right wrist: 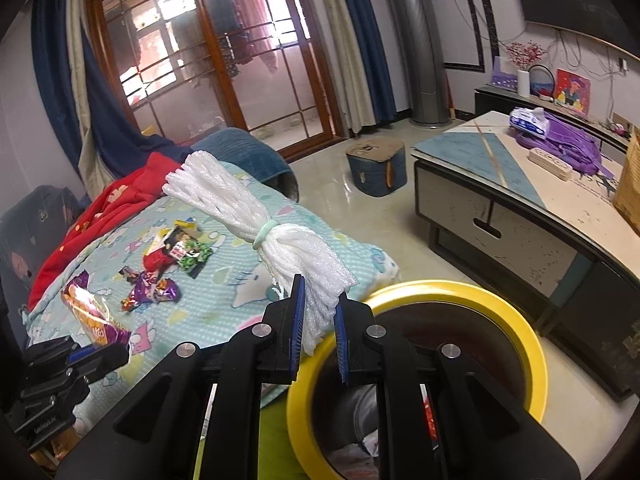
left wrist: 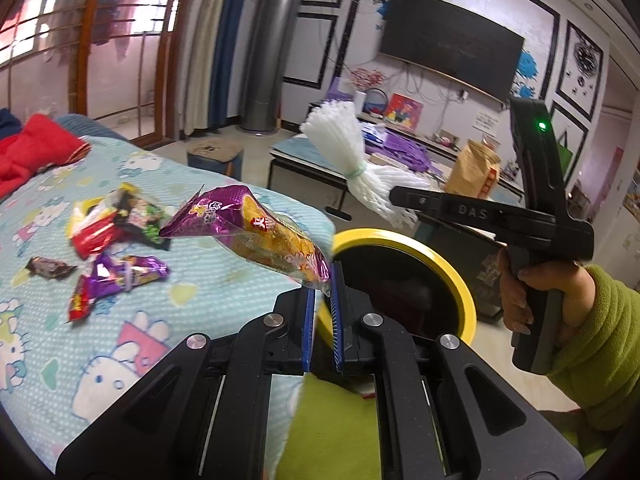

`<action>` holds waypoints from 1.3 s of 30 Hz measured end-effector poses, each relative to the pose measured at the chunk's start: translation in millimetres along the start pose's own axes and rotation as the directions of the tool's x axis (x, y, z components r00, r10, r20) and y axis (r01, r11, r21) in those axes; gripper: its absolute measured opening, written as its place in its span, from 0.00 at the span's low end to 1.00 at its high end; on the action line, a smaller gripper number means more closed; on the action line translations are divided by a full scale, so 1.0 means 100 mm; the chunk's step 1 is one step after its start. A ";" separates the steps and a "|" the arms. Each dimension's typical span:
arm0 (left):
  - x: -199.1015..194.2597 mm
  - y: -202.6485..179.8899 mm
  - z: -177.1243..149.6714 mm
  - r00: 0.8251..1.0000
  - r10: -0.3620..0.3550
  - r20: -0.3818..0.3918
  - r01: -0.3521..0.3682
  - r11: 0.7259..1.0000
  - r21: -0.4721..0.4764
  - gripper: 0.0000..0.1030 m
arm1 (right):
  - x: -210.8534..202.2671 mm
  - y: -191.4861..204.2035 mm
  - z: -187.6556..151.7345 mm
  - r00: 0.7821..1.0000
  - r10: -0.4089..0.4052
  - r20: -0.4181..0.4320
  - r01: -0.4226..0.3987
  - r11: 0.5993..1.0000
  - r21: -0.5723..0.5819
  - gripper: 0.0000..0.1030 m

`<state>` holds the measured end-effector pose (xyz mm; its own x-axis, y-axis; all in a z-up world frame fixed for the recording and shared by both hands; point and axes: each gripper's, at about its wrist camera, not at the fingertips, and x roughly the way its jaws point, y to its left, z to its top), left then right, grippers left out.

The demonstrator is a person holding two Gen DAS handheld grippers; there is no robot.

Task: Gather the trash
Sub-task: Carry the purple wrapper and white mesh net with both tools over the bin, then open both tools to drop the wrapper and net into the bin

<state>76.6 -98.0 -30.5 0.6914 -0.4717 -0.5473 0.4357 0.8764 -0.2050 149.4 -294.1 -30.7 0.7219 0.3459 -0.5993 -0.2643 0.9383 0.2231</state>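
My left gripper is shut on the corner of a purple and orange snack bag, which hangs in the air between the bed and the yellow-rimmed bin. My right gripper is shut on a white foam net bundle tied with a pale green band, held just left of the bin's rim. The left wrist view shows the same bundle above the bin, in the right gripper held by a hand in a green sleeve. Several wrappers lie on the blue cartoon blanket. The held snack bag and left gripper appear low left in the right wrist view.
A red cloth lies at the bed's far end. A low coffee table with purple bags and a power strip stands right of the bin. A small blue stool sits on the tiled floor, and a TV hangs on the wall.
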 end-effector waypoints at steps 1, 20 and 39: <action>0.02 -0.03 0.00 1.000 -0.006 -0.004 0.006 1.000 0.008 0.04 | -0.01 -0.03 -0.01 1.000 -0.004 0.001 0.004 1.000 0.004 0.13; 0.51 -0.50 -0.05 0.986 -0.116 -0.116 0.133 0.980 0.149 0.04 | -0.10 -0.59 -0.18 0.995 -0.085 -0.042 0.090 0.989 0.119 0.13; 1.06 -0.71 -0.15 0.939 -0.232 -0.253 0.273 0.952 0.139 0.04 | 0.10 -1.03 -0.37 0.980 -0.106 -0.168 0.142 0.965 0.222 0.14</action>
<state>110.2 -208.3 -86.3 0.4022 -0.6218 -0.6720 0.6833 0.6924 -0.2317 160.3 -386.8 -88.5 0.6281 0.2400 -0.7402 -0.0102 0.9537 0.3006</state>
